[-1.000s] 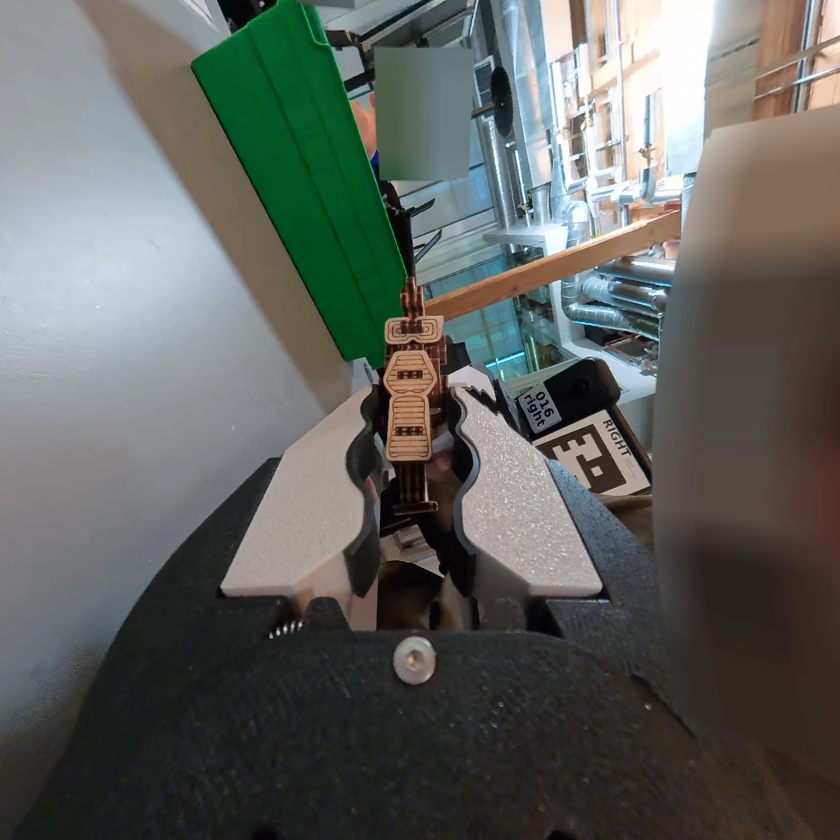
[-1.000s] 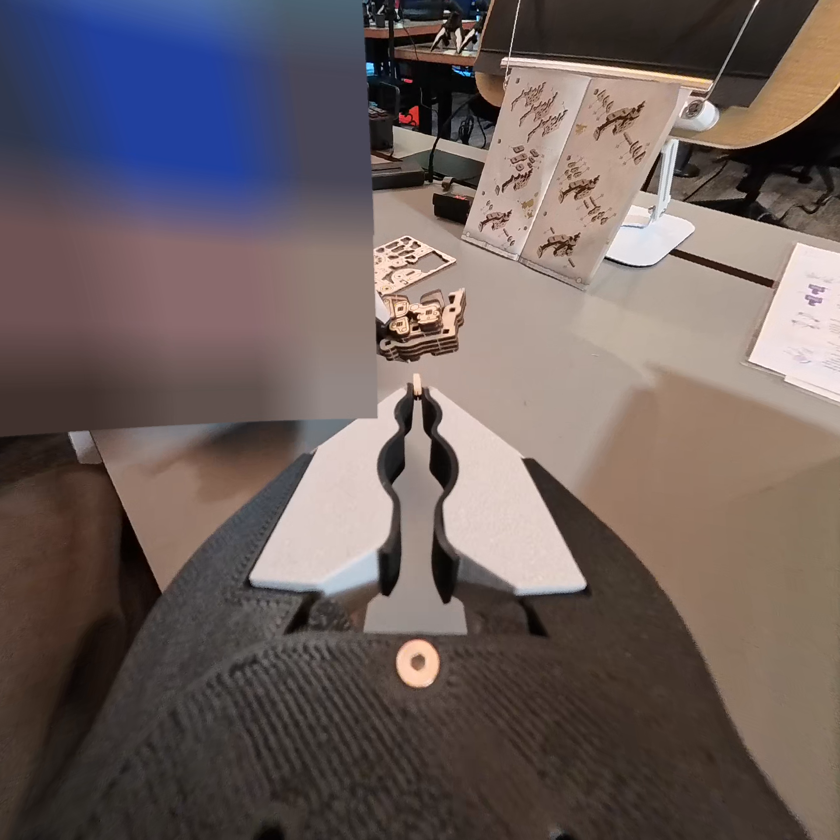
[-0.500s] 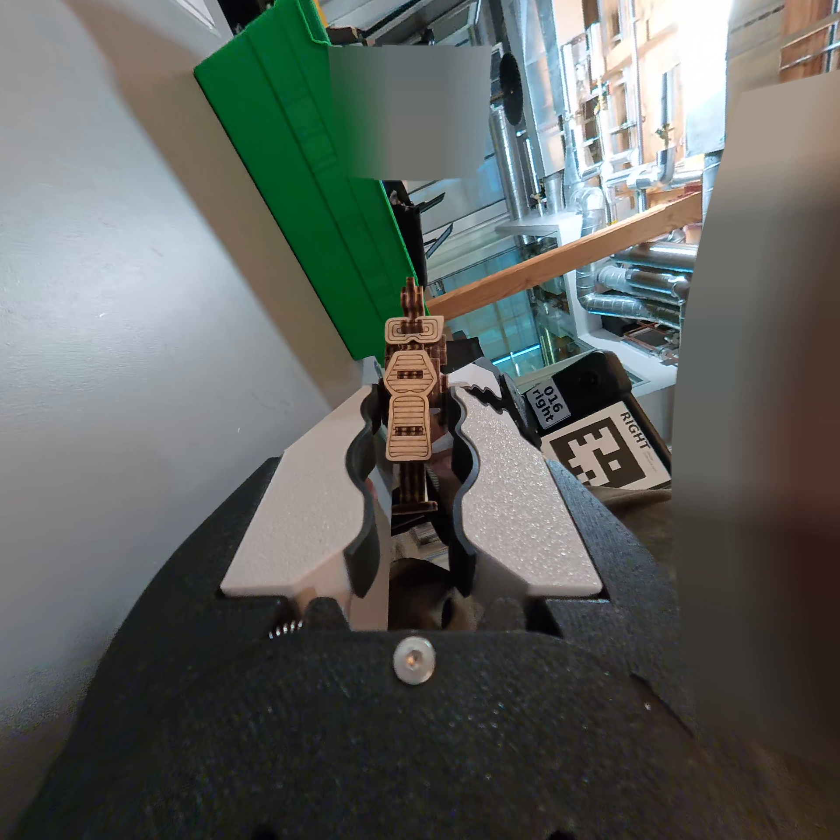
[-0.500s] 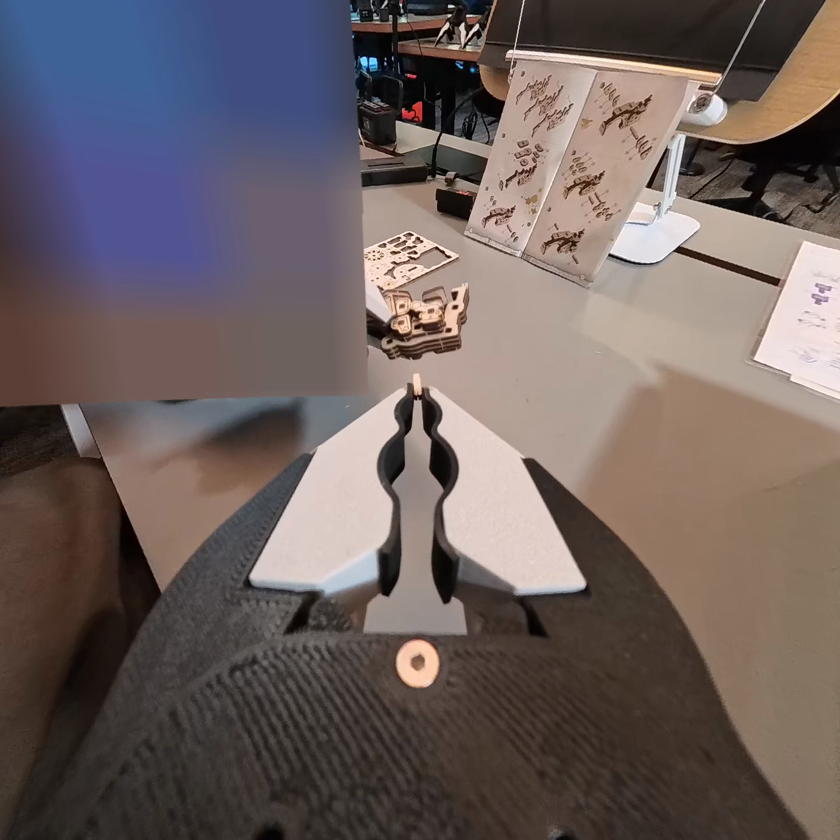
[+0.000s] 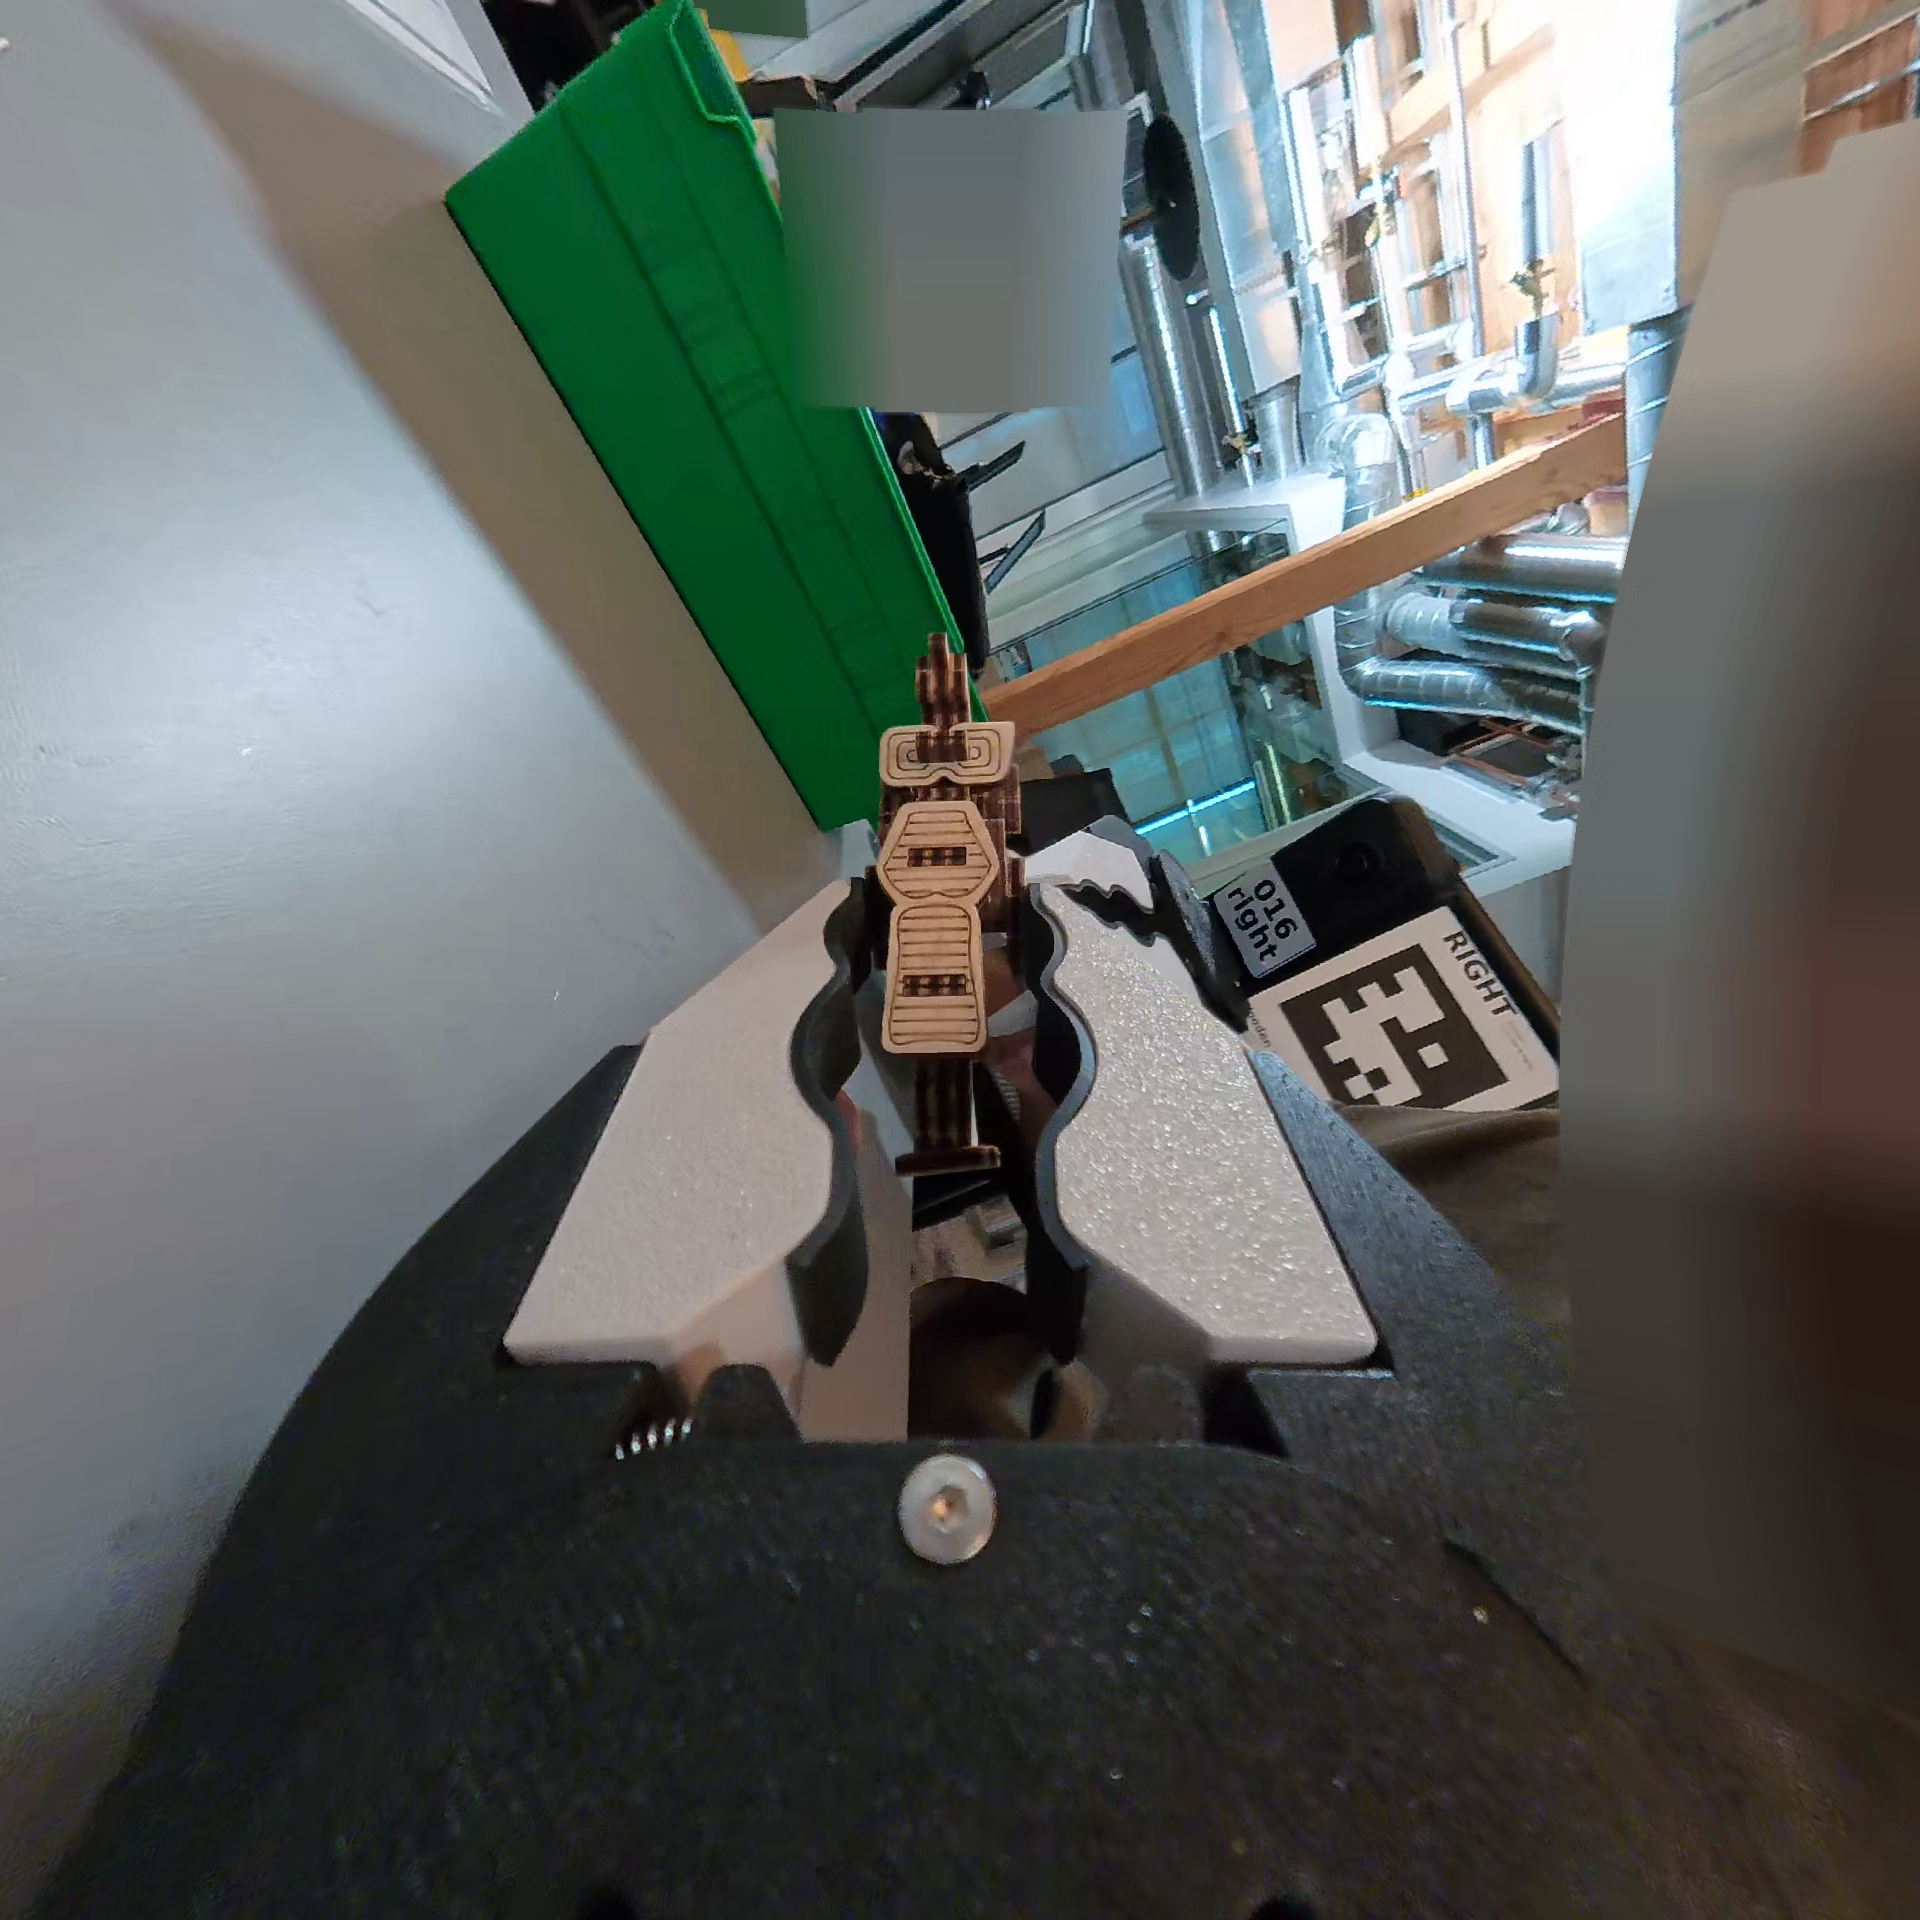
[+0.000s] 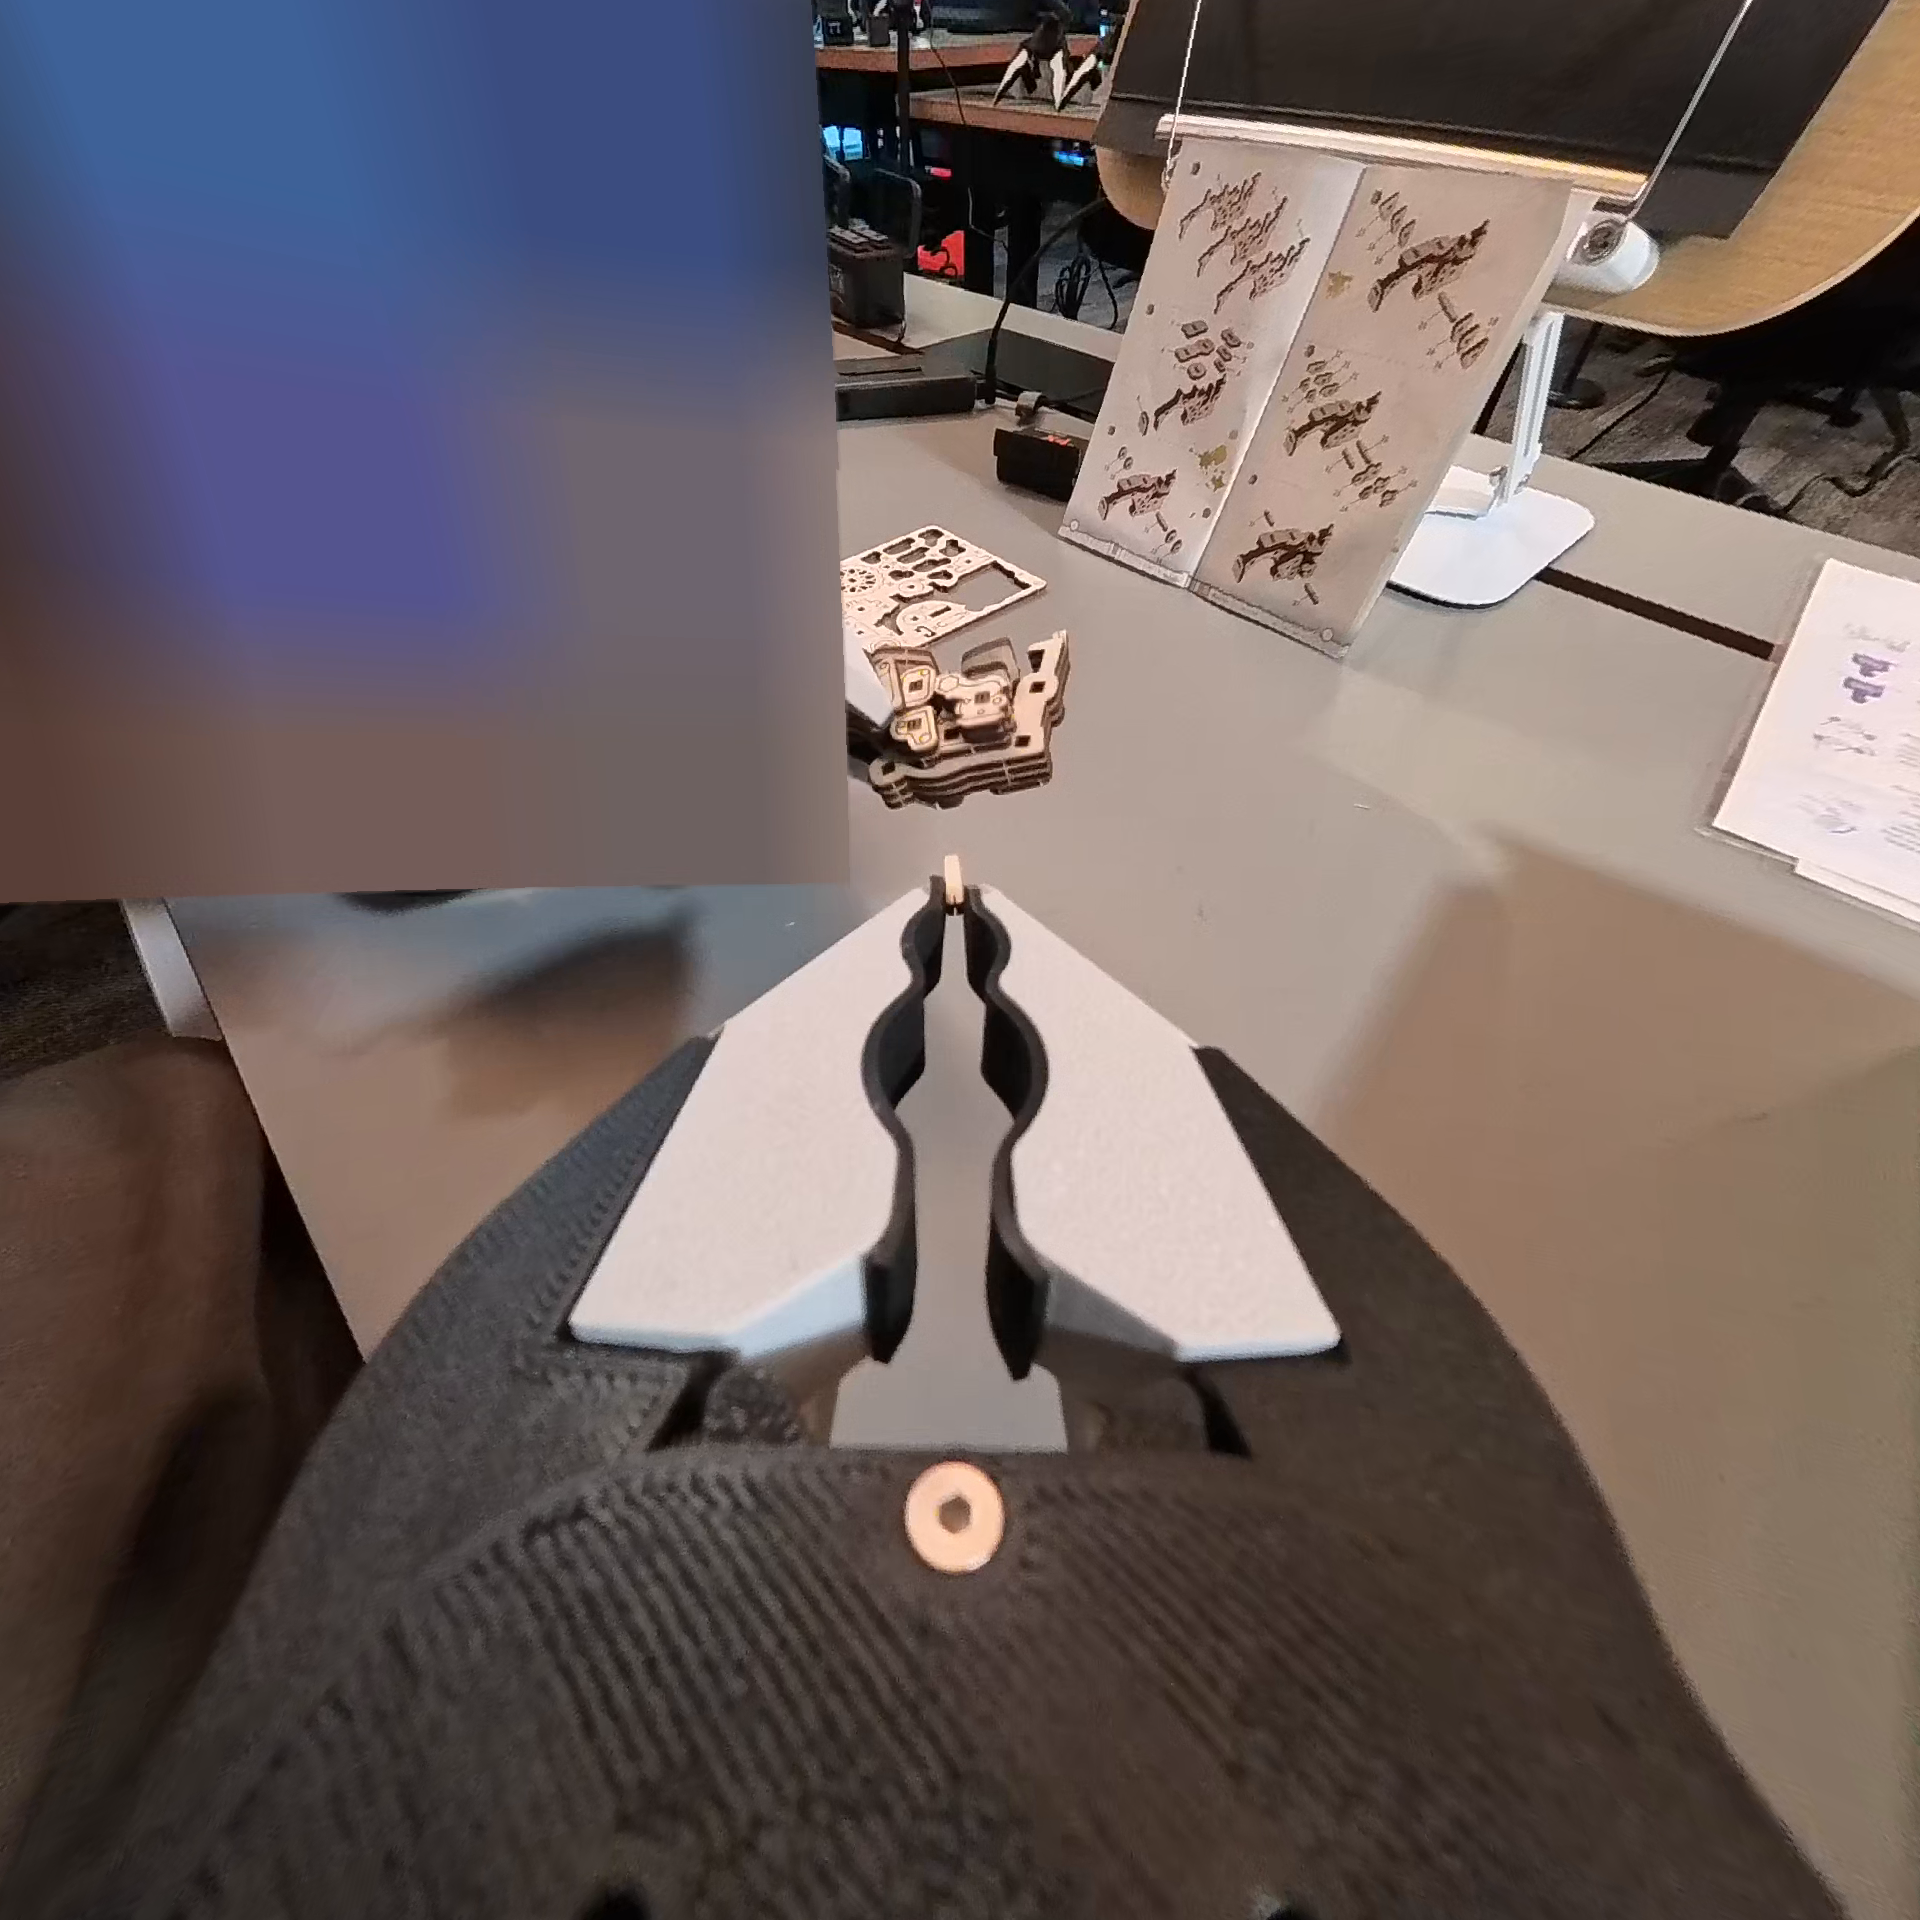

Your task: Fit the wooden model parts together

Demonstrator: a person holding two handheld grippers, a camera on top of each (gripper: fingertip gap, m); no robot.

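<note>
My left gripper [image 5: 940,899] is shut on a layered wooden model assembly [image 5: 940,914] and holds it upright in the air. The engraved light face of the model is turned toward the camera. In the right wrist view the same assembly [image 6: 966,727] hangs above the grey table [image 6: 1299,935], just ahead of my right gripper [image 6: 951,904]. The right gripper is shut on a small light wooden piece [image 6: 951,896] that pokes out at its tips. A short gap separates the piece from the assembly. The right gripper's body with its black-and-white marker [image 5: 1403,1023] shows in the left wrist view.
A punched-out wooden part sheet [image 6: 940,587] lies on the table behind the assembly. A folded instruction sheet [image 6: 1299,416] stands on a white stand [image 6: 1496,530]. Papers [image 6: 1849,727] lie at the right. A green bin [image 5: 707,416] is beyond the left gripper.
Both grippers keep their hold. The views have drifted slightly, and the assembly now sits a little higher in the right wrist view.
</note>
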